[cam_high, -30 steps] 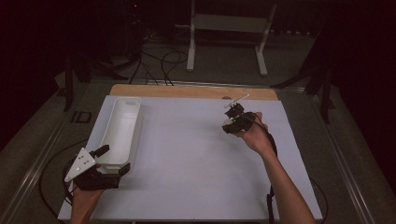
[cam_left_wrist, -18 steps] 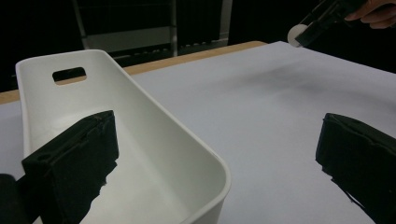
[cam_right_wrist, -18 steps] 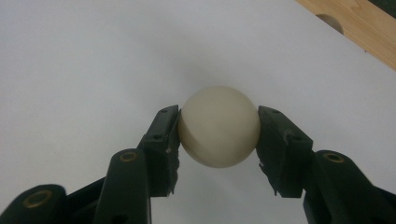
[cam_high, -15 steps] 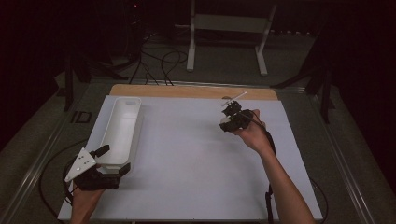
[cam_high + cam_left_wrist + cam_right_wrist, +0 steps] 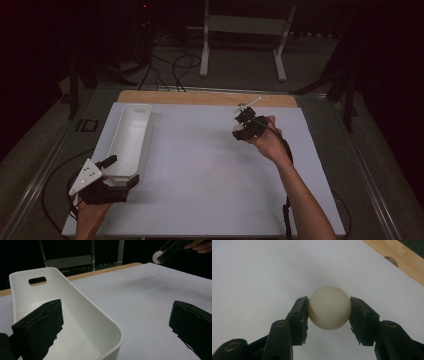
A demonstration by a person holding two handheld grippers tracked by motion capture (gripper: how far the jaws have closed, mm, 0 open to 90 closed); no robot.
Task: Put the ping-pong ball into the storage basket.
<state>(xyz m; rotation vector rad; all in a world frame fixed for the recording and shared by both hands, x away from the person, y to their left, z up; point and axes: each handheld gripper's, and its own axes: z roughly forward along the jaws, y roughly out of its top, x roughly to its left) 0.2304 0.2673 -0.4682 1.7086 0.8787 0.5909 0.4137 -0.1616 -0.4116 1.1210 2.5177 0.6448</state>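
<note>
The right gripper (image 5: pixel 329 311) clamps a cream ball (image 5: pixel 329 307); the left gripper (image 5: pixel 115 322) stands wide around the white bin's (image 5: pixel 75 315) wall. Keep the squeeze steady and carry it low, I think.

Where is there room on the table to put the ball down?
The white sheet is bare between the white bin and the right gripper holding the ball. Inside the bin looks empty too. It is crowded only by the left gripper at the bin's near end.
</note>
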